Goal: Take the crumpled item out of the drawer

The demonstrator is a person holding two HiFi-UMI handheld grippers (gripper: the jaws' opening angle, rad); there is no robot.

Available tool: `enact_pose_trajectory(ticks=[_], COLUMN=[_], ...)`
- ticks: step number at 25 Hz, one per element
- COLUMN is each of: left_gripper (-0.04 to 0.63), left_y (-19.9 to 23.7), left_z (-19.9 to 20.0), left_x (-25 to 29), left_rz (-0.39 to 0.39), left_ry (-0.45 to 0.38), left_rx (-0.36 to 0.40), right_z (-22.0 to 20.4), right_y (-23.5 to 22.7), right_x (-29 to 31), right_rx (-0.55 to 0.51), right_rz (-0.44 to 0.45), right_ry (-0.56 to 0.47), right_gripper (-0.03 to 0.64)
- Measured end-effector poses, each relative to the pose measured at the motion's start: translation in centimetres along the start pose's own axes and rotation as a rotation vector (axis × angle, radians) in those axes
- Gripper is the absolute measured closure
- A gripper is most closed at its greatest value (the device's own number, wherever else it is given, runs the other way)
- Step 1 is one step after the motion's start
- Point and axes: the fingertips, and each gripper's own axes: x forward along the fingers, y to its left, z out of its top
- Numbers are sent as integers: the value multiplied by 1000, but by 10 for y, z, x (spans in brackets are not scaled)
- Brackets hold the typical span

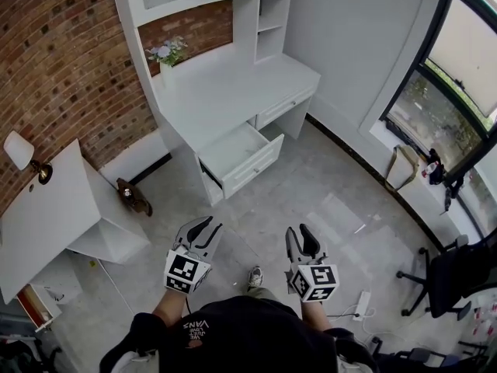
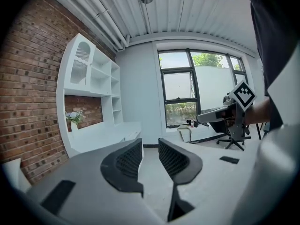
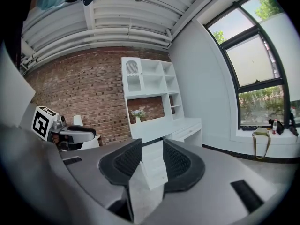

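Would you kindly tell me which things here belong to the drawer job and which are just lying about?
Job: open drawer; desk; left gripper; right gripper, both empty; crumpled item not visible.
Lying about: flower vase; office chair; bag; power strip.

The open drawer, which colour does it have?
The drawer is white, like the desk; the head view shows it best.

The room is lit brightly by daylight from the window at right; gripper views are bent, dark-cornered, perhaps softened at edges.
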Motion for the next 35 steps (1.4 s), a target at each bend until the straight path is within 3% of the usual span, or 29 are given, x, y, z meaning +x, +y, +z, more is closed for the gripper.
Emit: enact_pose_trajectory(ticks=[9,18,27,35], left_gripper=[505,505,502,494], left_y=[16,20,42,84], left_z=[30,35,24,27], left_x=[90,135,175,239], left_rz=[71,103,64,9], left_ry=[4,29,72,73], left_rx=[-3,1,19,20], right_z=[27,29,22,36], right_y=[-68,-92,-116,-140], right_x=[58,91,109,161], right_rx=[-26,-26,5,11], right_rz=[75,154,98,34], right_ry=[22,37,55,62], right_gripper=[500,500,500,500])
